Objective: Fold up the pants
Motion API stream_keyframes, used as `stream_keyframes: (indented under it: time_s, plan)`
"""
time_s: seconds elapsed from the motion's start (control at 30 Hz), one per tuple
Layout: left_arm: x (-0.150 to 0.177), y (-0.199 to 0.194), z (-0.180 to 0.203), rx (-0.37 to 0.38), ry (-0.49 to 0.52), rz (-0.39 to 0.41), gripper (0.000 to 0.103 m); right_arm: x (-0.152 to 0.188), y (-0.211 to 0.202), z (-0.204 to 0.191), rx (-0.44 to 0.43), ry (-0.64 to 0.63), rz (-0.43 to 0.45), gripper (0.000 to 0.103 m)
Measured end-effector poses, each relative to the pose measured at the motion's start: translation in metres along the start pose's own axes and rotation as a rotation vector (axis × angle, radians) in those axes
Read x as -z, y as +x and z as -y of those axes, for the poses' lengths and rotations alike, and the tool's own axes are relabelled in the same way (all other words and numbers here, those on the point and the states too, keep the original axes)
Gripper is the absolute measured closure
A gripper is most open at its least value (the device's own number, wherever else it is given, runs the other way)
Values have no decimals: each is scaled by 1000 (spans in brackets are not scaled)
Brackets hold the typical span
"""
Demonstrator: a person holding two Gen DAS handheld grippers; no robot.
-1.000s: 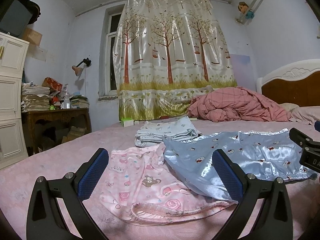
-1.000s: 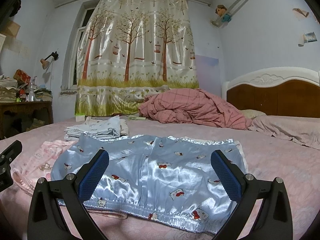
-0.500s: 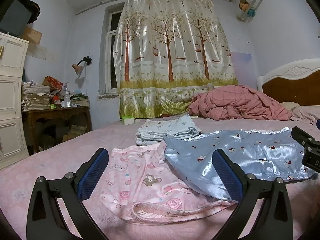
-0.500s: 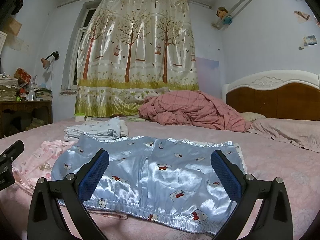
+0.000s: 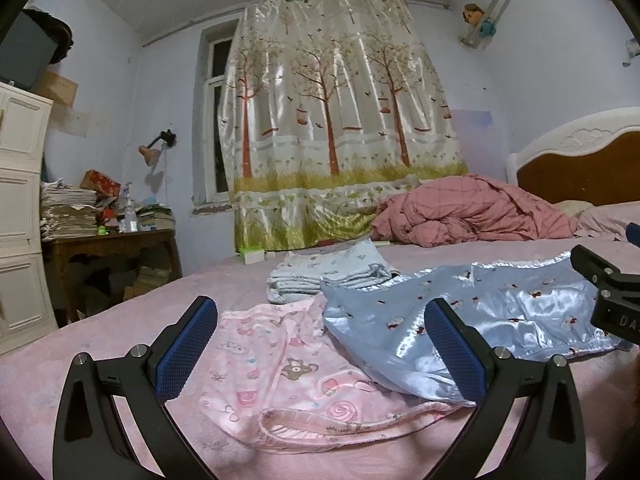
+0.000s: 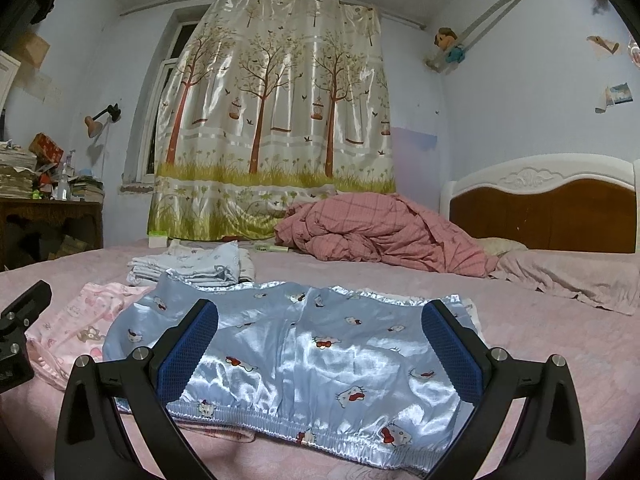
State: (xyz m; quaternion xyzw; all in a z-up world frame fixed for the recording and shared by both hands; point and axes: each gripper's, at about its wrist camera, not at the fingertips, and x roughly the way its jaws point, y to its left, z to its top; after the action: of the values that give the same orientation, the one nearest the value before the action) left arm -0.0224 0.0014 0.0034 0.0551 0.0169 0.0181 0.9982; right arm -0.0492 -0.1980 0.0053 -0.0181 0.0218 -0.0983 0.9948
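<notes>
The blue pants (image 6: 304,356) lay spread flat on the bed (image 6: 560,340) straight ahead of the right gripper (image 6: 320,344), their long axis running across its line of sight from side to side; the elastic waistband (image 6: 304,432) was the near edge, just below and ahead of its fingertips, and the hem the far edge; the right gripper stood with its jaws wide apart and nothing between them, and the two blue pads (image 6: 188,352) framed almost the whole width of the garment.

The left gripper (image 5: 320,352) was equally wide and empty; ahead of it lay mostly the pink pants (image 5: 288,368), and the blue pair sat ahead and to its right, overlapping the pink pair's right side; so the right gripper was the nearer to the blue pants and squarer to them, while the left reached only their left end.

By my judgement no fold had yet begun; the move would turn on each gripper taking one end of the waistband, or on a side-to-side fold along the short axis; a folded stack (image 6: 192,264) lay beyond, just past the hem on the left; whether the pink pair would drag along with the blue could not be told.
</notes>
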Motion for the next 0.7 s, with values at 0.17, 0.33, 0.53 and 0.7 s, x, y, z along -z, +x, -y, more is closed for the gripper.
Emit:
stream_keyframes:
  time_s: [0.17,0.33,0.53,0.7]
  plan:
    - [-3,0,-4,0,-16,-1,0,0,-1,-2,-3,2,-2,0]
    - [-10,-5,-12,-30,-45,2,0,-5,-9,2,14,-8,22,0]
    - [-21,-9,-18,63,-90,-83,7,-17,-22,16,-2,-1,-10,0]
    - [-25,-10,10,104,26,-179,23,-33,-30,58,20,90,-72,4]
